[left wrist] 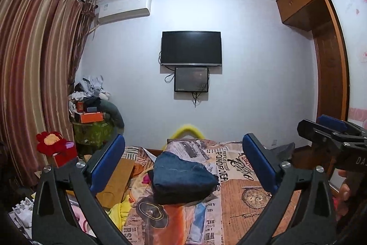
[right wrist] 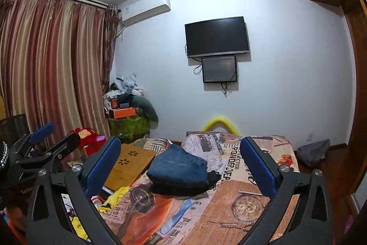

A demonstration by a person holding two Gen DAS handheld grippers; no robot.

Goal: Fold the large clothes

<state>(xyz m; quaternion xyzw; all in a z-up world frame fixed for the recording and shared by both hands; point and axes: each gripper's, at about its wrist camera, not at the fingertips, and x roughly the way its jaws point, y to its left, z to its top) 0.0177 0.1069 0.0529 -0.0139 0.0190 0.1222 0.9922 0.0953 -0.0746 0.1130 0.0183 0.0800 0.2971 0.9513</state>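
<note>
Where folded jeans (left wrist: 183, 176) sit, underside hidden, bedspread (left wrist: 243, 203) cropped.

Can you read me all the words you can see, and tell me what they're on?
"PONDER" in big letters, then "OVER A": on the newspaper-print bedspread, which lies under the folded jeans.
"DA": on the right gripper, cut off by the picture's edge.
The bedspread's other print, the air conditioner's sticker and the television's logo: too small or blurred.

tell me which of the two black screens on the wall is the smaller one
The lower screen, hanging just under the wide TV; it is narrower, and cables dangle below it.
</note>
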